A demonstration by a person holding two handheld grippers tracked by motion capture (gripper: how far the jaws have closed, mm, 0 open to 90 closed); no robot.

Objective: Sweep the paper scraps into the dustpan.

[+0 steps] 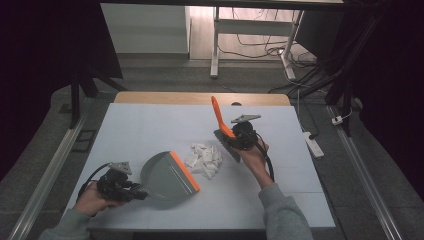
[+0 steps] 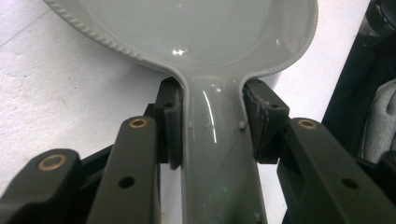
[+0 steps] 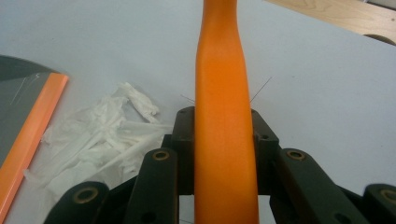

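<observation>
Left gripper [image 1: 131,191]: mine, clamped on the grey handle of the dustpan [image 1: 167,176], pads pressed to both its sides (seen close in the left gripper view).
Dustpan: grey, orange lip, flat on the white table [image 1: 150,130], lip facing the paper scraps [image 1: 204,160] just beside it.
Right gripper [image 1: 235,140]: mine, closed around the orange handle of the brush [image 1: 220,125], just right of the scraps.
Brush: handle tilted up and away from me, dark head down by the table.
Writing: none I can read on either tool.
</observation>
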